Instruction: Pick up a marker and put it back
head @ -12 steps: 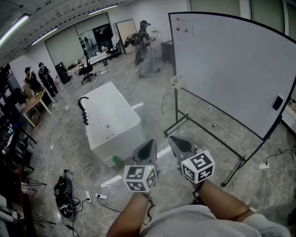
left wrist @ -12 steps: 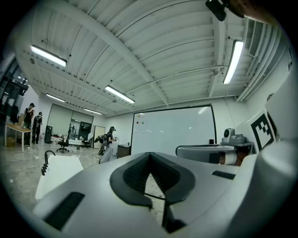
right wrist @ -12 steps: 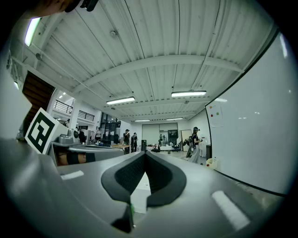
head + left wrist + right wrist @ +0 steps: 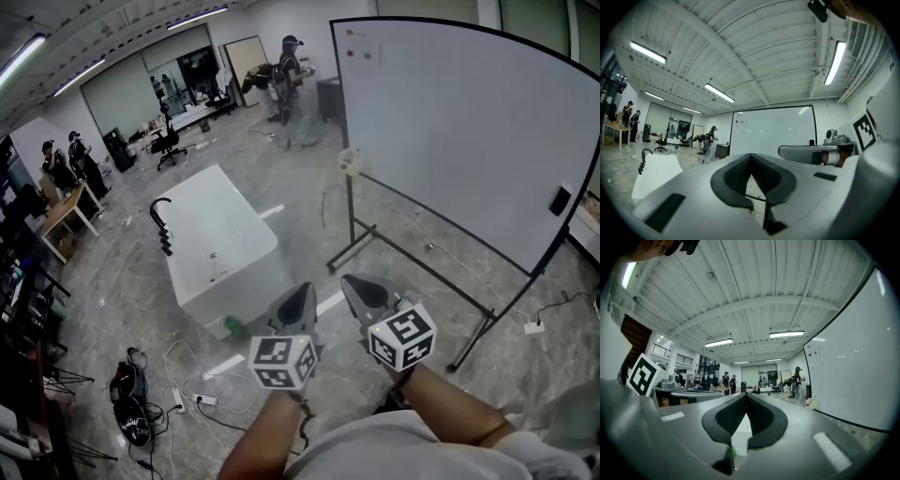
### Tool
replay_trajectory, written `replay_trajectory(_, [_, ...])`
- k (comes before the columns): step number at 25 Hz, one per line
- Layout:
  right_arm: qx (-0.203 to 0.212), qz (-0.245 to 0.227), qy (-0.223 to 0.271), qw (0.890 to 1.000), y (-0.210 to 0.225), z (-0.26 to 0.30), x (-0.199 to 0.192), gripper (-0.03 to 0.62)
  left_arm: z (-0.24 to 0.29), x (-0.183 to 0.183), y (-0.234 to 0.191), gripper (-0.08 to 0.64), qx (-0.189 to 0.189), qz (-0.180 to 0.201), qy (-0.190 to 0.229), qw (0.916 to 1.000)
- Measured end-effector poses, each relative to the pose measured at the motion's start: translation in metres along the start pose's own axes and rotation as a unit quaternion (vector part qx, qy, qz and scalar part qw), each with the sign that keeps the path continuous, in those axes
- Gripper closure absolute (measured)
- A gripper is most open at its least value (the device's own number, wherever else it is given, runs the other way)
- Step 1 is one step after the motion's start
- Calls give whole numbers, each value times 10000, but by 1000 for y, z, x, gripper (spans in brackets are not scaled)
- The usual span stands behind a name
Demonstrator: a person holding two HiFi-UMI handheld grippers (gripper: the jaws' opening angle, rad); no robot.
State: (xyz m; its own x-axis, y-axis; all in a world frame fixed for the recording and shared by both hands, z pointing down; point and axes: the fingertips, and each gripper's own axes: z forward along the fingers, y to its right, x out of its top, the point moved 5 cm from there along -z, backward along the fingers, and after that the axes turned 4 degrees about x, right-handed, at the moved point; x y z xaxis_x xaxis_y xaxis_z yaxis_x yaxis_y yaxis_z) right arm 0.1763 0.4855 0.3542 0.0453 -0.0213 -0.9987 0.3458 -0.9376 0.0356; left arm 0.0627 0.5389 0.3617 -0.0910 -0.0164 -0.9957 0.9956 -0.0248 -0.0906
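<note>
A large whiteboard [image 4: 469,141] on a black wheeled stand fills the right of the head view. A small pale holder [image 4: 350,159] hangs at its left edge, and I cannot make out a marker in it. Both grippers are held low in front of me, well short of the board. My left gripper [image 4: 298,305] is shut with nothing in it, and my right gripper [image 4: 364,291] beside it is shut and empty too. The left gripper view has the left gripper [image 4: 751,158] pointing towards the whiteboard [image 4: 773,131]. In the right gripper view, the right gripper [image 4: 746,397] has the whiteboard [image 4: 853,376] and the holder [image 4: 812,402] to its right.
A white tub-like box [image 4: 220,244] stands on the floor to the left, with a green thing [image 4: 234,327] at its near corner. Cables and black bags [image 4: 131,403] lie at lower left. People [image 4: 291,89] stand at the back, and a desk [image 4: 66,206] stands far left.
The head view has shifted a little: the whiteboard and the white box sit slightly further left and up. Both grippers hold the same place and stay shut.
</note>
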Motion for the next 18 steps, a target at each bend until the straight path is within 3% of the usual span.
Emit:
replay_trajectory(10, [-207,207,-83,9995,92,29,-20,589,97,-22,-2,558,-191,-71,-204,9996])
replay_trajectory(14, [-198,320,-151,9992,154,58,-29,589,164,-26,-6,558,-296,-145,-248,9991])
replay_trajectory(18, [-154,366,-192,9990,242,86,-12,589,256,-8,5,558,-321,-129,-280,9990])
